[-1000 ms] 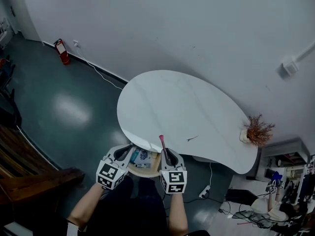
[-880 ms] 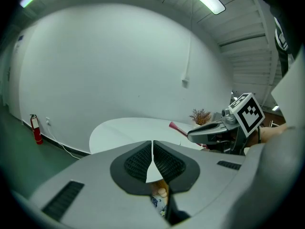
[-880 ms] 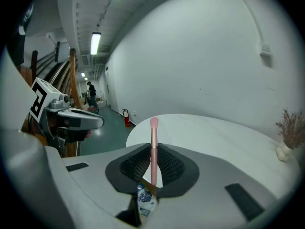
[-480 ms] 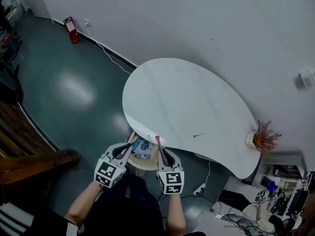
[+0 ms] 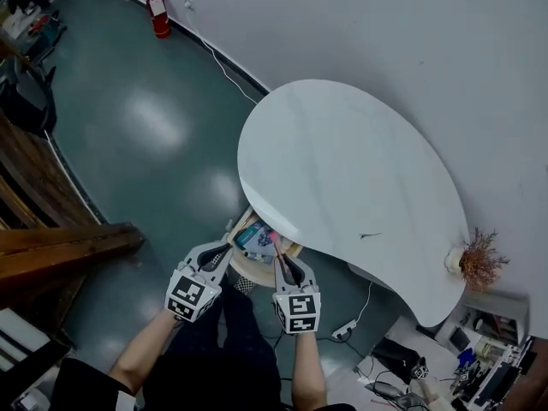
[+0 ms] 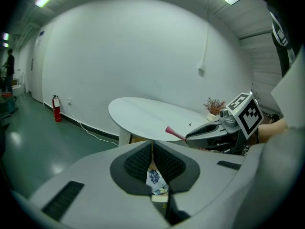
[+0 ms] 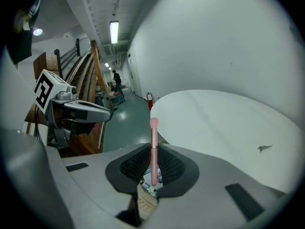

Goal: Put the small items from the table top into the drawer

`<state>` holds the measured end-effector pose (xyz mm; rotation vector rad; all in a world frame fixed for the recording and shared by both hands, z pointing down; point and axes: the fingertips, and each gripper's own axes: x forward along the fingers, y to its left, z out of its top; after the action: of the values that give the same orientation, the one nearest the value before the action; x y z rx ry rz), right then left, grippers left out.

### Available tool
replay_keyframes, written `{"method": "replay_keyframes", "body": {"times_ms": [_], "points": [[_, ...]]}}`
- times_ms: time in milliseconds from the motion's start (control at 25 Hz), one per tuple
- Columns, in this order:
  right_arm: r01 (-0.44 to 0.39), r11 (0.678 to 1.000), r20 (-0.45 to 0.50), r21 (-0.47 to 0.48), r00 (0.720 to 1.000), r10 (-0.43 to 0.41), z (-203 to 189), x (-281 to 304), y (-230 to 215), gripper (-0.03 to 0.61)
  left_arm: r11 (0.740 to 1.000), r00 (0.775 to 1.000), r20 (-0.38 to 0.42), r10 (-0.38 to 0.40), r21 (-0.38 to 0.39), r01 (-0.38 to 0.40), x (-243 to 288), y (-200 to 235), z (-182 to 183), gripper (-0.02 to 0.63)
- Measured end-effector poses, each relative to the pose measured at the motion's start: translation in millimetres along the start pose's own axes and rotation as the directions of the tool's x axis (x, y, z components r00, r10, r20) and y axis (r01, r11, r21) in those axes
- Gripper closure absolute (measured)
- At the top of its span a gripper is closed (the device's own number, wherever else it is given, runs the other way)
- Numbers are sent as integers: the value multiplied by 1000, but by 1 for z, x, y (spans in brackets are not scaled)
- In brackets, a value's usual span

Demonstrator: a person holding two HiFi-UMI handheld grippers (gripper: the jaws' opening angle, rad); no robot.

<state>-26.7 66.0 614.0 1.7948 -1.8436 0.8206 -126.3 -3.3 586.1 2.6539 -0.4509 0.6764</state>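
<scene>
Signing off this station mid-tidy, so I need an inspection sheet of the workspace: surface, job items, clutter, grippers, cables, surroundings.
Surface: white oval table, nearly bare.
Job's things: one small dark item on the table top; pink brush held; open drawer under the table's near edge holds packets.
Clutter: dried plant at the table's far end.
Grippers: left gripper jaws together, empty; right gripper shut on the brush.
Cables: white cable along the wall base; power strip on the floor.
Surroundings: fire extinguisher by the wall; wooden structure at left.
</scene>
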Motion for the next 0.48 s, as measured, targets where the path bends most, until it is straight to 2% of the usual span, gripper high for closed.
{"method": "replay_keyframes", "body": {"times_ms": [280, 480], "points": [[-47, 999, -37, -10, 998, 47, -32, 29, 8, 514, 999, 999, -10, 33, -19, -33, 3, 10, -35, 588], [-65, 996, -70, -65, 996, 61, -49, 47, 4, 514, 998, 999, -24, 43, -36, -43, 7, 14, -54, 588]]}}
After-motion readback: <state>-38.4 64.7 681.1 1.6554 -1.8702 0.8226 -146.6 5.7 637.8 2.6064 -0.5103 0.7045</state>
